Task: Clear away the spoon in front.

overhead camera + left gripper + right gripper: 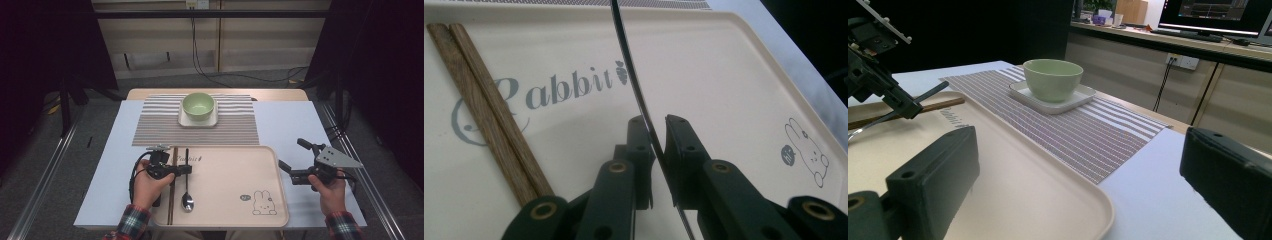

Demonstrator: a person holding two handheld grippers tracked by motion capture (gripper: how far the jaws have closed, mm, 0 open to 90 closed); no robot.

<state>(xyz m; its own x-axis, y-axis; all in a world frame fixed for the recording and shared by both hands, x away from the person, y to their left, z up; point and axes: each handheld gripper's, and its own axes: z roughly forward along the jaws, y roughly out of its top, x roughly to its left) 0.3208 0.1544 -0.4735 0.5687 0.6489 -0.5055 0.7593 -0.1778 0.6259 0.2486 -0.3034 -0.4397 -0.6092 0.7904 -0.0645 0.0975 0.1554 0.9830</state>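
Count: one spoon point(187, 185), one pair of wooden chopsticks point(173, 190), one cream tray point(235, 175), one green bowl point(198, 106) on one small square plate point(212, 121), one striped placemat point(160, 125).

The spoon lies on the left part of the tray, bowl end near me, handle pointing far. The chopsticks lie together just left of it, parallel, along the tray's left side.

My left claw point(189, 170) reaches in from the left across the chopsticks, level over the tray. In the left gripper view my left claw point(658, 134) is nearly pressed together, pinching the thin spoon handle point(631, 75), which runs between the pads; both pads meet the metal.

My right claw point(291, 155) rests off the tray's right edge, held low over the desk point(290, 120), jaws pointing toward the far left. It is spread wide with nothing between the jaws; the right gripper view looks through the gap at the bowl point(1053, 79) and the placemat point(1088, 135).

Both sleeves are plaid.

Surface: pale blue desk; the tray sits near, the placemat beyond it, touching the tray's far rim. The tray bears a rabbit drawing at its near right corner and the word "Rabbit" at its far left. Room: grey floor, cables, dark curtains either side.
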